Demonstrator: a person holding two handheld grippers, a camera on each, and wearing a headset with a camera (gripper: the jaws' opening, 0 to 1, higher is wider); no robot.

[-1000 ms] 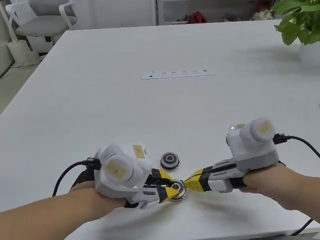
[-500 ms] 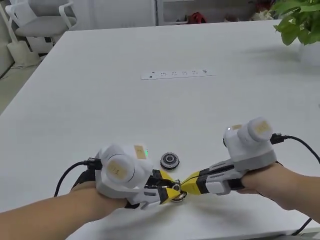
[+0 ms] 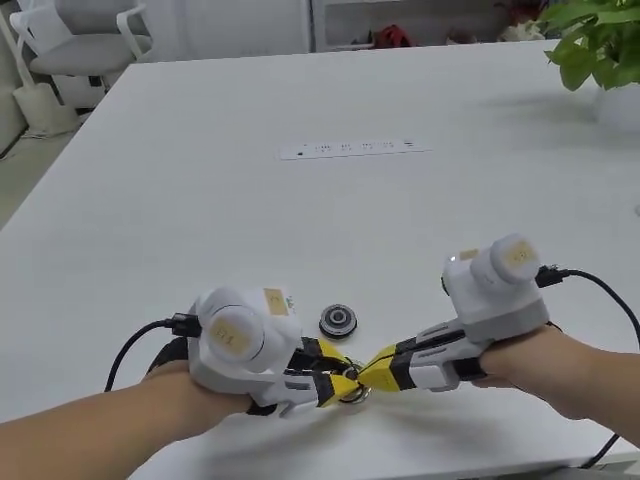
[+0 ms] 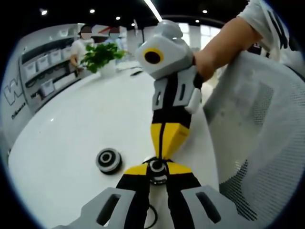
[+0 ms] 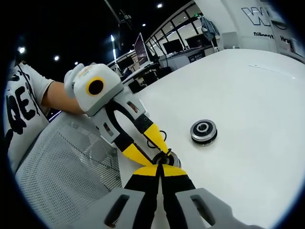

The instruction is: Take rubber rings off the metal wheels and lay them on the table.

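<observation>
A small metal wheel (image 4: 157, 170) sits between the jaws of my left gripper (image 3: 343, 381), which is shut on it just above the near table edge. My right gripper (image 3: 369, 375) comes in from the right, tip to tip with the left one. Its yellow jaws are shut on the thin black rubber ring (image 5: 165, 153) at the wheel's rim. In the right gripper view the held wheel (image 5: 167, 160) lies just beyond my right gripper (image 5: 160, 168). A second wheel (image 3: 338, 320), with its dark ring still around it, lies flat on the white table (image 3: 300, 230) a little behind the grippers.
A white power strip (image 3: 345, 149) lies flat mid-table. A green plant (image 3: 600, 40) stands at the far right corner and an office chair (image 3: 90, 40) beyond the far left edge. Black cables trail from both grippers. Wide bare tabletop lies behind the loose wheel.
My right gripper has edged a little left and closer to the left gripper's tips. The left gripper and the loose wheel have stayed where they were.
</observation>
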